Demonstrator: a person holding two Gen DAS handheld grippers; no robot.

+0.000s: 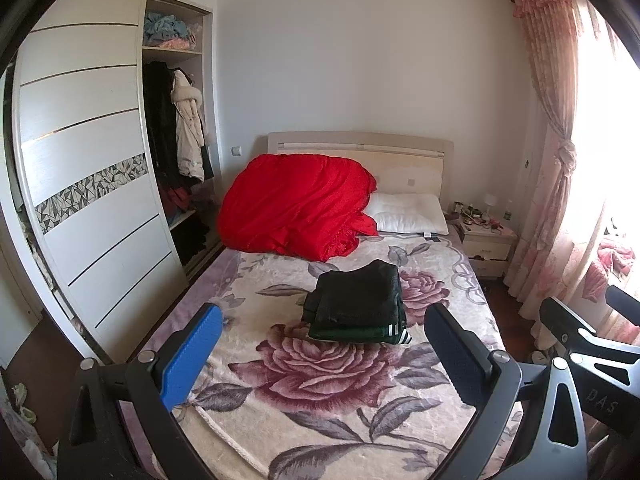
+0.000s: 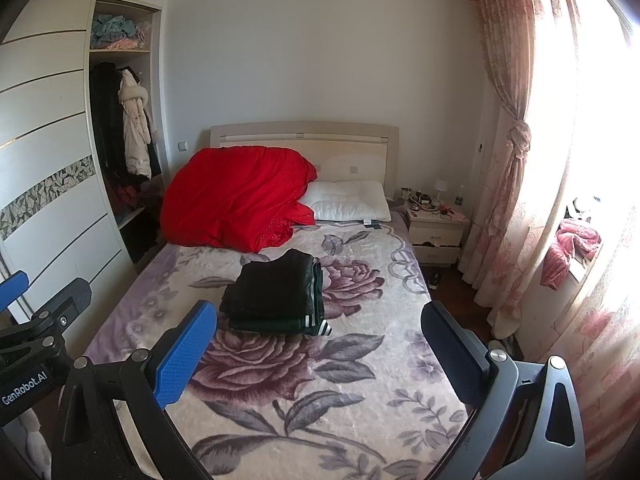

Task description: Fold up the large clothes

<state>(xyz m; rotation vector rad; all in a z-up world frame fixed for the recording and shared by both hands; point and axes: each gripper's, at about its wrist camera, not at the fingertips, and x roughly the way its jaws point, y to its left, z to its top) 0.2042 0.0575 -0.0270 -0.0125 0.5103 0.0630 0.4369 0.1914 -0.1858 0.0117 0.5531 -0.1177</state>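
A folded stack of dark clothes [image 1: 354, 300] [image 2: 276, 292] lies in the middle of the bed, a black garment on top of a dark green one with white stripes. The bed is covered by a floral blanket [image 1: 320, 380] [image 2: 280, 364]. My left gripper [image 1: 323, 310] hovers open over the foot of the bed, short of the stack, with nothing between its fingers. To its right, my right gripper [image 2: 318, 308] is also open and holds nothing. Each gripper shows at the edge of the other's view: the right gripper [image 1: 590, 304] and the left gripper [image 2: 44, 288].
A crumpled red duvet [image 1: 296, 208] and a white pillow [image 1: 408, 212] lie at the headboard. A sliding-door wardrobe [image 1: 92, 200] with hanging coats stands left of the bed. On the right are a cluttered nightstand [image 1: 488, 244] and a pink curtain [image 1: 560, 160].
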